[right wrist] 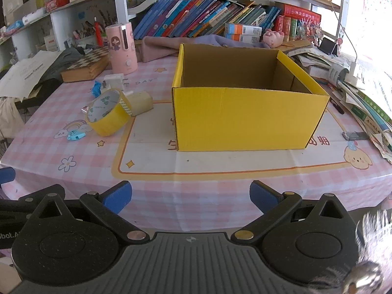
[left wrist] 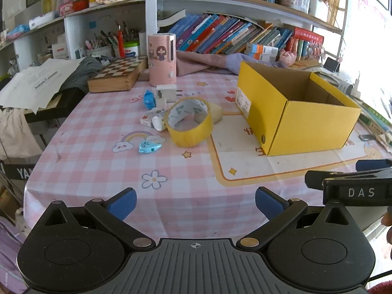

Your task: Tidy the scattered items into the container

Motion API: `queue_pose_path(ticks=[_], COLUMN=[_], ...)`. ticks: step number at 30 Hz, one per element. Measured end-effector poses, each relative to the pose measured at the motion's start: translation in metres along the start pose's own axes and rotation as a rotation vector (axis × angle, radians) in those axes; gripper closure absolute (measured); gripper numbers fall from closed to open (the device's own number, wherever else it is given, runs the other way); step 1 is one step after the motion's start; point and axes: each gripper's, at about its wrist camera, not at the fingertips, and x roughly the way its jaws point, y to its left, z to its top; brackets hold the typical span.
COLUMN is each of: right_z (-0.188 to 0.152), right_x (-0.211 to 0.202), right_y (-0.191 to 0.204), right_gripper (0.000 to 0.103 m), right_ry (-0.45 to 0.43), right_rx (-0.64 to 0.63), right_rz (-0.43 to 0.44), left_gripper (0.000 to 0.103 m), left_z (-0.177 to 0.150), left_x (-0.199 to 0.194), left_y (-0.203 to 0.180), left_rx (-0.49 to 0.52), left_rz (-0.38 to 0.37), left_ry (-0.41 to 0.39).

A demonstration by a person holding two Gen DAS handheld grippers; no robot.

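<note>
An open yellow cardboard box [left wrist: 306,125] [right wrist: 247,117] stands on the pink checked tablecloth; I see nothing inside it. Left of it lie the scattered items: a yellow tape roll [left wrist: 189,122] [right wrist: 107,115], a clear tape roll [left wrist: 216,114] [right wrist: 139,103], a white charger [left wrist: 166,93] [right wrist: 112,79], a blue packet [left wrist: 149,99] [right wrist: 96,88], a small white box [left wrist: 150,118], a white tube [left wrist: 159,122] and a blue heart-shaped correction tape [left wrist: 149,146] [right wrist: 76,135]. My left gripper [left wrist: 195,202] and right gripper [right wrist: 189,196] are open and empty over the table's near edge.
A pink humidifier [left wrist: 161,60] and a wooden chess box [left wrist: 117,73] stand behind the items. Bookshelves fill the back. Books and papers [right wrist: 362,107] pile up at the right. The right gripper's body [left wrist: 352,183] shows at the left wrist view's right edge.
</note>
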Motion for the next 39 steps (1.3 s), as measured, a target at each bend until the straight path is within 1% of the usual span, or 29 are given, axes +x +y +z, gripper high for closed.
queue_pose_path(ticks=[6,8,15,18,22,26,28,34,39], right_z=[0.002,0.002,0.005,0.006,0.009,0.014,0.016,0.023,0.028], right_x=[-0.002,-0.003,-0.005,-0.006,-0.006,-0.006,-0.006,0.0,0.007], right_y=[0.003,0.005,0.013,0.017,0.025,0.033,0.037,0.044,0.051], right_gripper=[0.0,0.0,0.0,0.0,0.0,0.0,0.0,0.002,0.002], right_ry=[-0.013,-0.021,-0.036,-0.047,-0.053,-0.059,-0.063,-0.069,-0.071], right_rx=[-0.013,-0.016,-0.033,-0.036,-0.053,-0.062,-0.076,-0.084,-0.116], right_rz=[0.003,0.008,0.04,0.077,0.08,0.116,0.124,0.135,0.149], left_gripper=[0.0,0.0,0.0,0.0,0.0,0.0,0.0,0.0,0.0], left_z=[0.002,0.002,-0.001,0.0,0.001,0.001,0.002,0.003,0.005], left_x=[0.0,-0.001,-0.006,-0.008,-0.01,-0.012,-0.012,-0.008,-0.003], left_y=[0.015,0.017,0.018,0.021,0.029,0.036,0.039,0.047,0.05], left_rx=[-0.072,-0.08,-0.037,-0.035,-0.042,-0.037,-0.042,-0.073,-0.067], left_rz=[0.005,0.009,0.021,0.03,0.044,0.068,0.073,0.055,0.069], left_ry=[-0.013,-0.017,-0.045,-0.062,-0.081,-0.111,-0.113,-0.117,-0.109])
